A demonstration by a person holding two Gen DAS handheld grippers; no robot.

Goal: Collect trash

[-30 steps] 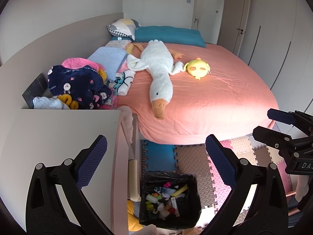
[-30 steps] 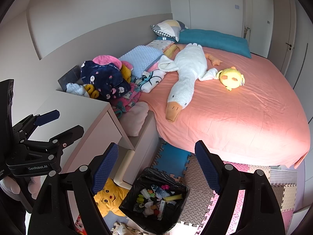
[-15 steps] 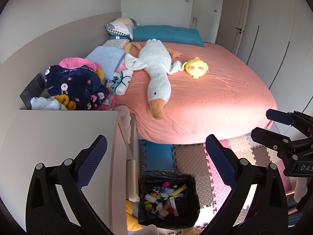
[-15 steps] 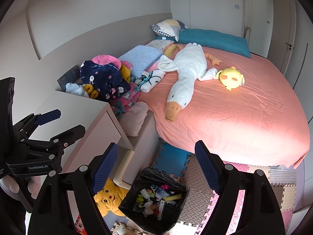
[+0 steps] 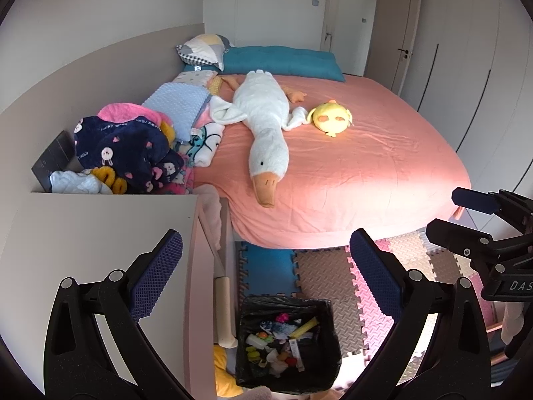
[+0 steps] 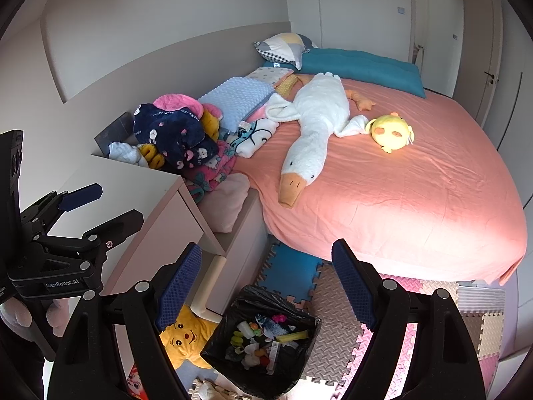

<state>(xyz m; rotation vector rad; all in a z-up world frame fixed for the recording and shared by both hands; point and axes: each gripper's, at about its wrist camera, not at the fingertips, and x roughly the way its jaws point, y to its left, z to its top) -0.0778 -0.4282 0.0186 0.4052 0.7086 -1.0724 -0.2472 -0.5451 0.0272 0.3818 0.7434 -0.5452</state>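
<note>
Trash fills the black-lined bin (image 5: 287, 340) on the foam mat (image 5: 328, 271) below both grippers, left (image 5: 266, 276) and right (image 6: 266, 286), jaws wide apart, empty.

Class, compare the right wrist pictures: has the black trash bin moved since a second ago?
No. The trash bin sits at the same spot on the foam mat, just below the blue tile, as before.

A black-bagged trash bin (image 5: 288, 343) stands upright and open on the foam puzzle mat (image 5: 329, 266), near the foot edge of the bed and just beside the cabinet. Inside lies mixed trash (image 6: 263, 340): a yellow strip, a pink bit, wrappers, small colourful scraps.
</note>
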